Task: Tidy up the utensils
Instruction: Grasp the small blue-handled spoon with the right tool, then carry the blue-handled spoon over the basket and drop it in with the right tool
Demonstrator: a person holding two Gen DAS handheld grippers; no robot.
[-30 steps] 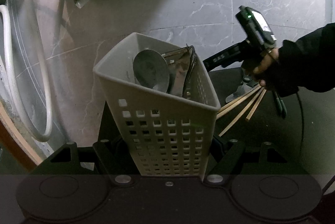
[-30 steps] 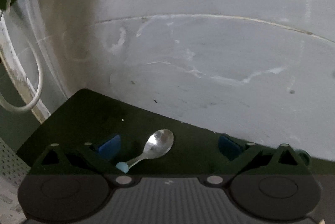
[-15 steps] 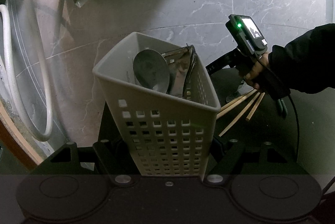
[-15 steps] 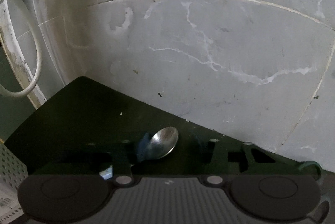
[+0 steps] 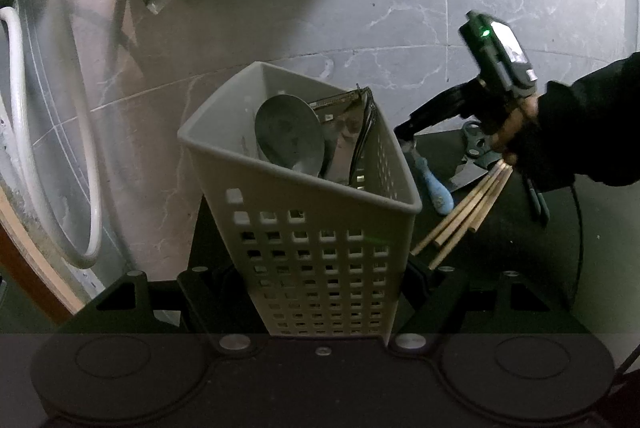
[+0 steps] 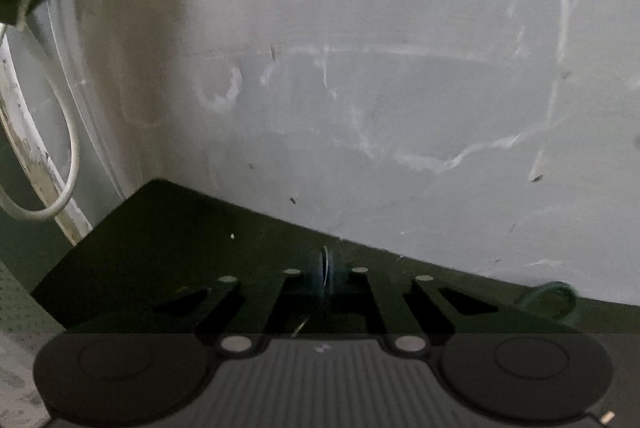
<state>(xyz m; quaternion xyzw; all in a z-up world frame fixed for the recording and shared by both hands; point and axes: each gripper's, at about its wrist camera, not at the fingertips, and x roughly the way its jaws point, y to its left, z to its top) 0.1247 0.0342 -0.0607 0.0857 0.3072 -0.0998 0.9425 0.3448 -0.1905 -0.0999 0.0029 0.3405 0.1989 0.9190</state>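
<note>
Left wrist view, left tongs (image 5: pixel 320 292): clamped on the lower walls of the white perforated utensil caddy (image 5: pixel 320 248), one finger on each side; probably held so it stays steady and open-topped while things go in.
Left wrist view, caddy contents: a large metal ladle bowl (image 5: pixel 289 135) and a shiny flat utensil (image 5: pixel 344 131) lean inside, heads up; these look already sorted.
Left wrist view, right tongs (image 5: pixel 412 127): reaching down toward the dark tabletop (image 5: pixel 500 248) just right of the caddy, carried by a hand (image 5: pixel 516 131) in a black sleeve; the tips meet the upper end of a blue-handled spoon (image 5: pixel 434 183), whose handle slants down toward the camera.
Left wrist view, still loose: wooden chopsticks (image 5: pixel 464 216) lie bundled beside the blue handle, with scissors (image 5: pixel 474 139) and a dark blade behind them, near the caddy, so each trip is short.
Right wrist view, right tongs (image 6: pixel 325 278): fingers drawn narrow, pinching a thin metal piece seen edge-on, apparently the spoon near its bowl; the picture is blurred, so the exact contact is unclear.
Right wrist view, surroundings: the dark tabletop (image 6: pixel 180 236) ends at a grey marbled wall (image 6: pixel 400 87); the caddy's perforated side (image 6: pixel 20 308) shows at the left edge.
Judged step: the spoon is gripped; carrying it to the caddy remains.
</note>
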